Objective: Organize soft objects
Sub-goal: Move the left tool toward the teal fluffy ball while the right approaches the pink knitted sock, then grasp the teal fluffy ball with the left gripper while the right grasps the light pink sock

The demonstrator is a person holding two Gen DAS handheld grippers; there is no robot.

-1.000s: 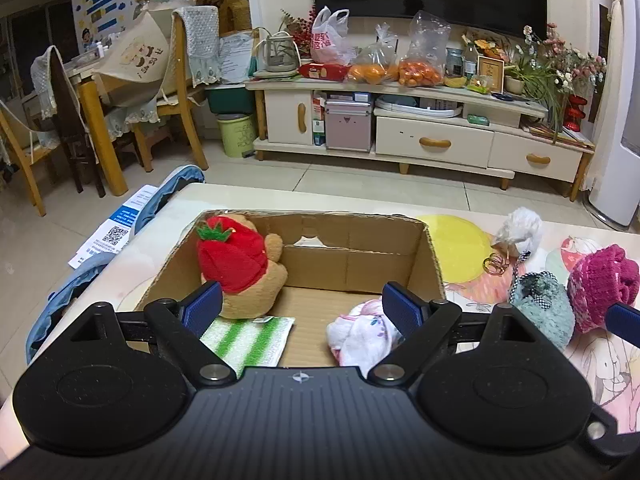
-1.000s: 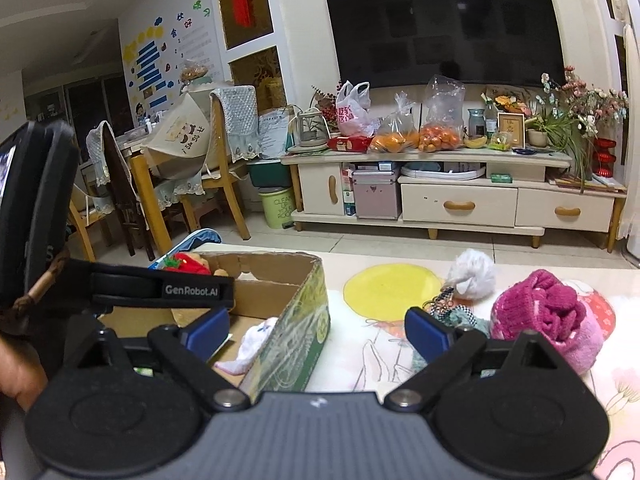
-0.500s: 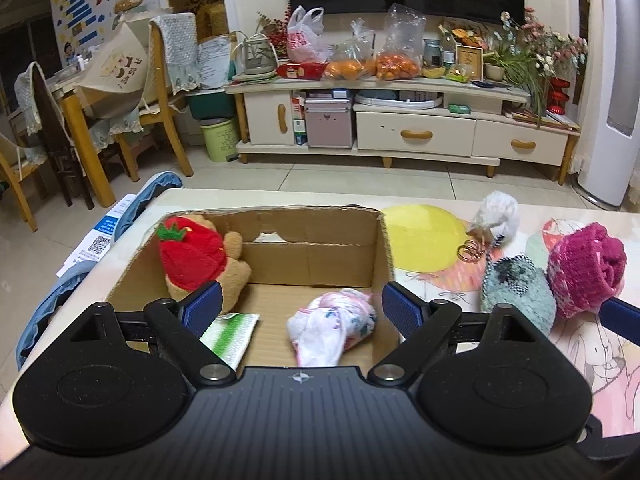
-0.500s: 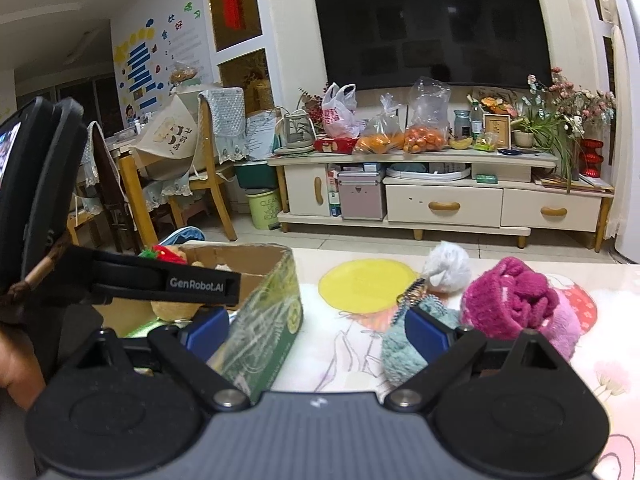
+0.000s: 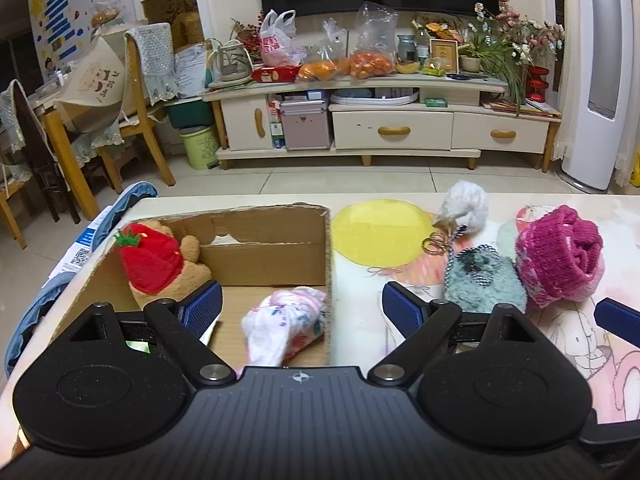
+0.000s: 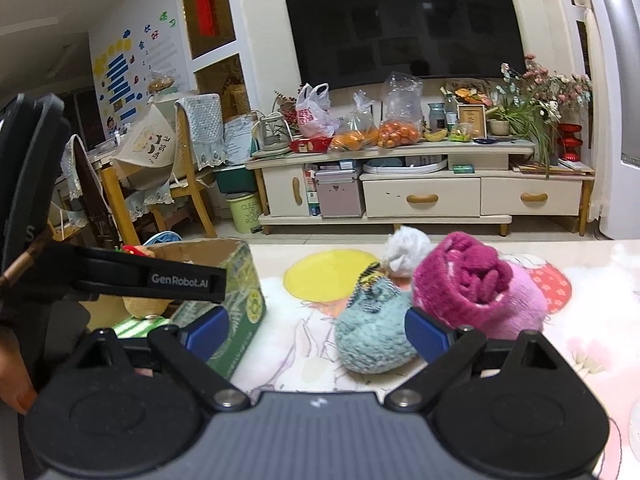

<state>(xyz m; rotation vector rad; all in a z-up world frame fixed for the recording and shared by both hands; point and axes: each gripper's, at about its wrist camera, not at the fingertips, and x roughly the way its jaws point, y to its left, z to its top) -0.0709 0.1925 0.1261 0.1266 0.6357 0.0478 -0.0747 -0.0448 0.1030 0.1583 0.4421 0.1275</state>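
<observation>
Two claws are showing, both spread wide and gripping nothing. The left claw is hovering over the near right corner of the cardboard box, tilted downward; its right finger is sitting outside the box wall, above the bench. The right claw is pointing gently down at the bench, with the teal fuzzy pouch lying between its pads but untouched.

Hidden or unclear: the green striped cloth is mostly covered by the left claw's body in the left view, showing only as a sliver. The bear plush with red strawberry hat is partly masked in the right view by the other device's black bar. The white fluffy ball is half hidden behind the pouch in the right view. The right claw's blue pad is cut off at the left view's edge. A fingertip is peeking in at the right view's lower left.

Changes: the left view is now sitting further right than a second ago, the box sliding leftward in frame. The white floral cloth bundle is resting inside the box against its right wall. The right claw is now closer to the pouch and the magenta knitted roll, which is touching the pouch.
</observation>
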